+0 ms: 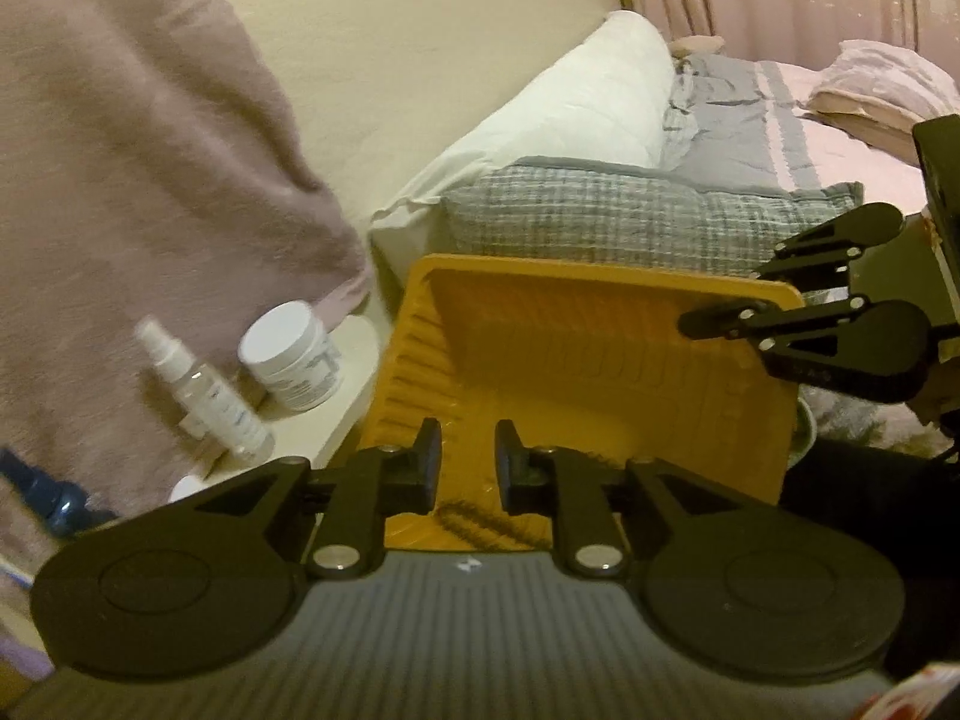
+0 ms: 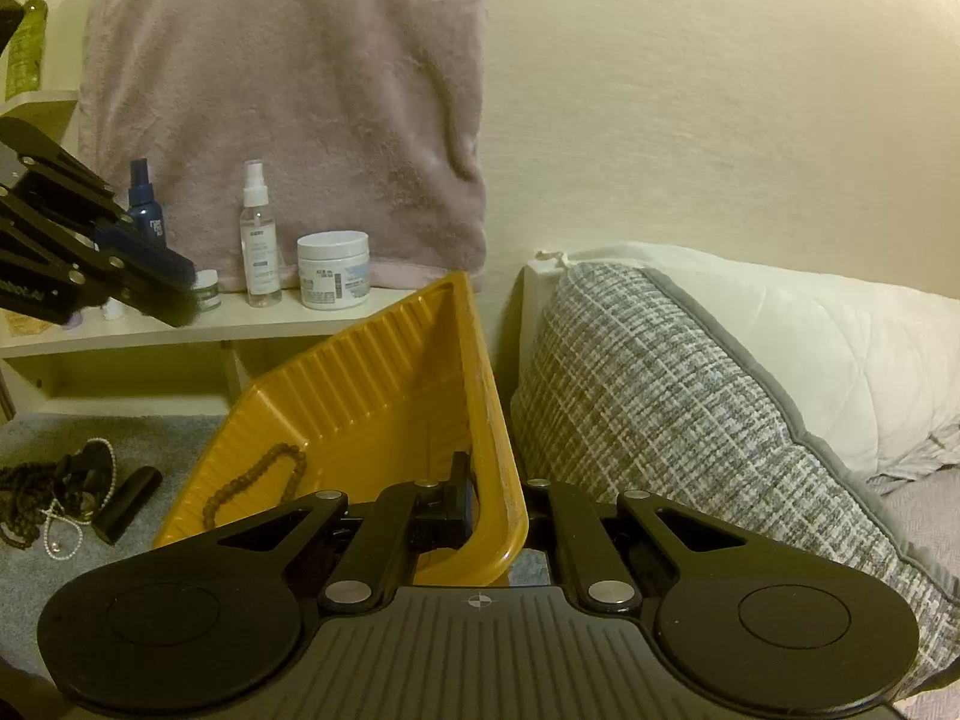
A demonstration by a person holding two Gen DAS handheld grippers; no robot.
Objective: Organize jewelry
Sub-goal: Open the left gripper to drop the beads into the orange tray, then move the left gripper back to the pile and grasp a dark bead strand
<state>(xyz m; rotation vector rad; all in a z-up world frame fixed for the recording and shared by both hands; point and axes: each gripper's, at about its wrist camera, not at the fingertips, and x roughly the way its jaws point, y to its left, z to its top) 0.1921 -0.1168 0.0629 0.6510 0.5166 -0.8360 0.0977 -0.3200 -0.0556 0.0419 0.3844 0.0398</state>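
Now right gripper (image 2: 495, 510) clamps tilted yellow tray (image 2: 384, 396) rim.

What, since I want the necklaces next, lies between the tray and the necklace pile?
A black tube, on gray fabric between tray and pile; the right wrist view shows it.

I see the tray (image 2: 372, 396) as smooth yellow plastic with a ribbed wall and a slight sheen. My claw (image 1: 468, 459) is matt black plastic with shiny metal pins. The beads (image 2: 252, 483) at 9 o'clock look dull brown. The pillow (image 2: 660, 396) is coarse woven cloth, the towel (image 2: 288, 90) fuzzy.
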